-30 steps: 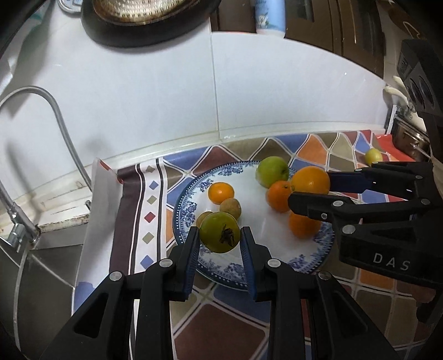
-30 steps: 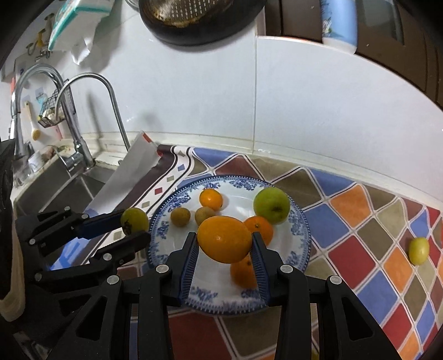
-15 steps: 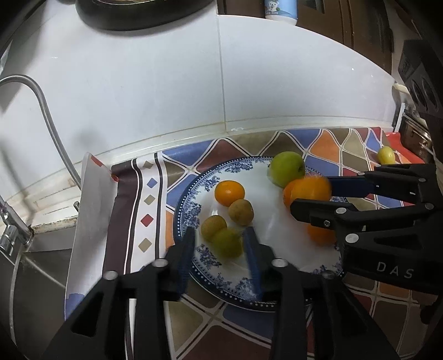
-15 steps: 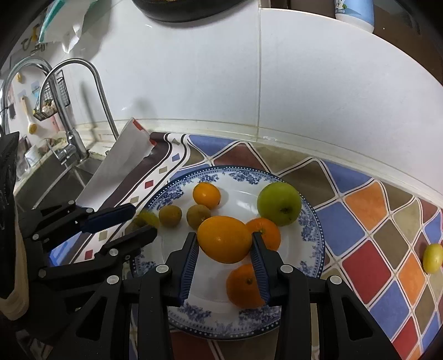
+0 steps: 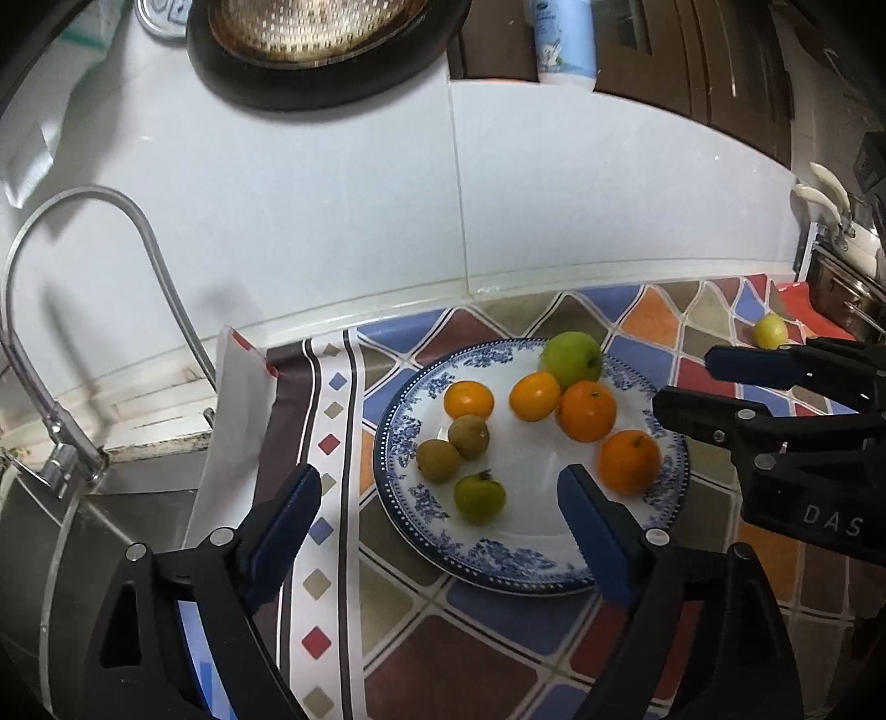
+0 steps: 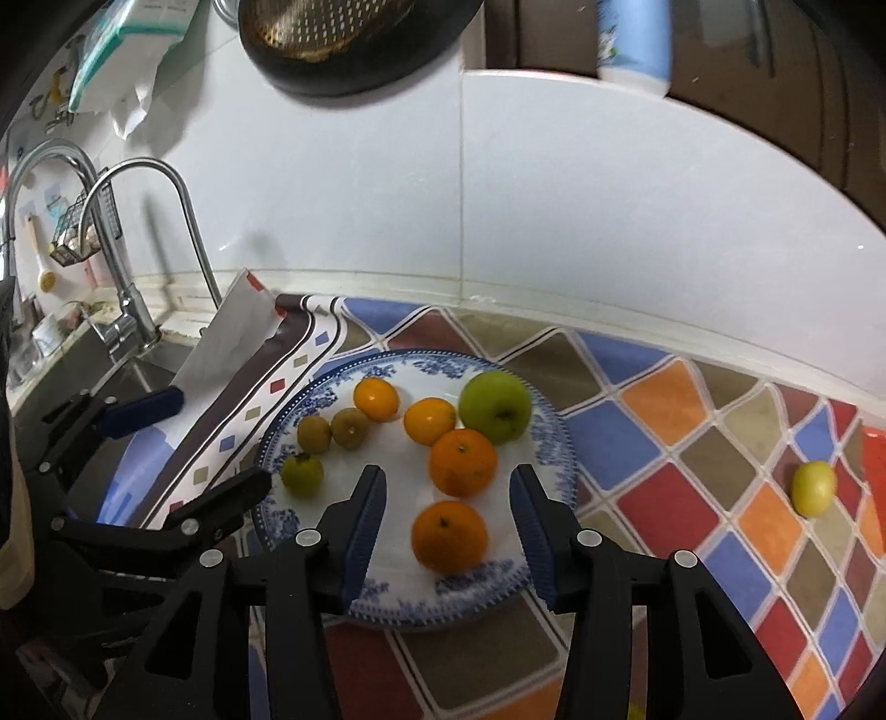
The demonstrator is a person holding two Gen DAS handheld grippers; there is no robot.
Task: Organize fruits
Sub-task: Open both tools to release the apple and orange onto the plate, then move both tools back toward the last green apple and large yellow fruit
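Note:
A blue-and-white plate (image 5: 531,559) (image 6: 542,443) on the tiled counter holds several fruits: a green apple (image 5: 571,360) (image 6: 494,406), oranges (image 5: 587,411) (image 6: 463,462), two brown kiwis (image 5: 468,436) (image 6: 350,427) and a small green fruit (image 5: 479,497) (image 6: 302,472). My left gripper (image 5: 440,512) is open and empty, just above the plate's near-left rim by the small green fruit. My right gripper (image 6: 447,512) is open and empty over the plate's near edge, around an orange (image 6: 449,536) without touching it. A yellow-green lemon (image 5: 770,330) (image 6: 813,488) lies alone on the counter to the right.
A sink (image 5: 111,498) with a curved faucet (image 6: 144,243) lies to the left. A patterned mat (image 5: 326,498) covers the counter edge there. A white tiled wall (image 5: 443,221) stands behind, with a dark colander (image 5: 315,39) hanging above. A metal pot (image 5: 841,293) sits at far right.
Both grippers opened and drew back. The left one let go of the small green fruit onto the plate; the right one let go of its orange fruit onto the plate.

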